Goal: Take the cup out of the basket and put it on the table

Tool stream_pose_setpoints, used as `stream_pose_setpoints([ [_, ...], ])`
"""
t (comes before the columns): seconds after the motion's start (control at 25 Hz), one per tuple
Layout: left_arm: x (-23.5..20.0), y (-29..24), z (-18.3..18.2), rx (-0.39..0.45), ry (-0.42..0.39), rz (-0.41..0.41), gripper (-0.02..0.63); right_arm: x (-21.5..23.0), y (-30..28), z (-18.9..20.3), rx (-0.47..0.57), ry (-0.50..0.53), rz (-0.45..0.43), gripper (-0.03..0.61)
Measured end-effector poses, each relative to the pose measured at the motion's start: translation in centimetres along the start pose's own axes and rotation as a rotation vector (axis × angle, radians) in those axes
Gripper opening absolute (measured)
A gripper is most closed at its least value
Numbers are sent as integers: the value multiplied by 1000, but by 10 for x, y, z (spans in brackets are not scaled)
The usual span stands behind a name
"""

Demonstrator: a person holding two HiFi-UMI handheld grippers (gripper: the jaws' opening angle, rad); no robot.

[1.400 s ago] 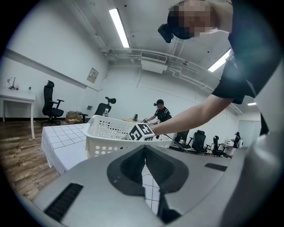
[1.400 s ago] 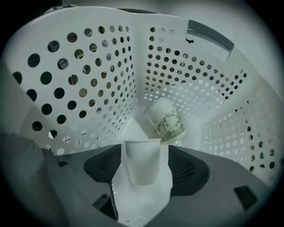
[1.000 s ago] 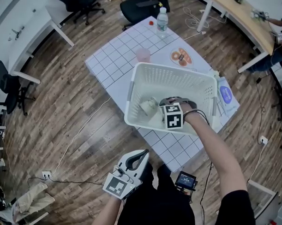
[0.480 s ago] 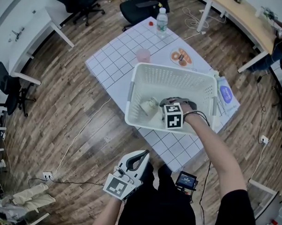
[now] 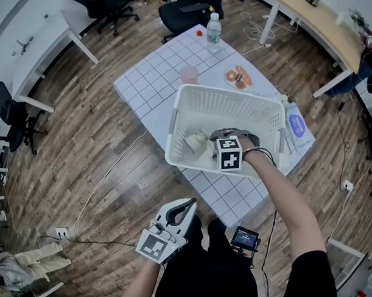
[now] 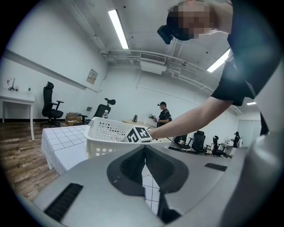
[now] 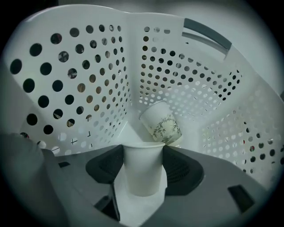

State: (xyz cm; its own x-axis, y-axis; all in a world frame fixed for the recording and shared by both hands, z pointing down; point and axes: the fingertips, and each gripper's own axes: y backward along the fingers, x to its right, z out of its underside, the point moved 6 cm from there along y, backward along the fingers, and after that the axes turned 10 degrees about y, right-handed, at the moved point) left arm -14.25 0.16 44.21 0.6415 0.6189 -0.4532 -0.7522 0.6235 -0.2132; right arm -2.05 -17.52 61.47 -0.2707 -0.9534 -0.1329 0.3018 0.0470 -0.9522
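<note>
— Cup first: where is it?

— Inside the white perforated plastic basket (image 5: 174, 123), which stands on the white grid-patterned table (image 5: 153, 83). It is a plain white paper cup (image 7: 142, 173), sitting between the jaws of the right gripper (image 7: 143, 148) with its mouth toward the jaw tips.

— Gripped?

— The jaws stand wide and are closing on it. Both pads touch its rim (the narrower base stands clear of them).

— Anything else in there?

— A second paper cup printed with green leaves (image 7: 162, 123) lies tilted in the basket's far corner, just behind the plain one.

— And the other hand?

— The left gripper (image 5: 183, 205) hangs low by the person's body, well apart from the basket. Its jaws are pressed together with nothing between them.

— What is on the table beyond the basket?

— A translucent pink cup (image 5: 189, 73) stands near the basket's far rim, and a clear plastic water bottle (image 5: 214, 29) stands by the table's far corner.
</note>
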Motion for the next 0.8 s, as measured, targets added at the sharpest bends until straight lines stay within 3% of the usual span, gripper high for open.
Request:
stream_pose_setpoints([
  [0.28,5,-1,-4,11,-14,15,7,10,19,1,12,-34,45,285],
  [0.8,14,3,-14,28,-41,35,8,34,84,-12,132,-138,192,284],
])
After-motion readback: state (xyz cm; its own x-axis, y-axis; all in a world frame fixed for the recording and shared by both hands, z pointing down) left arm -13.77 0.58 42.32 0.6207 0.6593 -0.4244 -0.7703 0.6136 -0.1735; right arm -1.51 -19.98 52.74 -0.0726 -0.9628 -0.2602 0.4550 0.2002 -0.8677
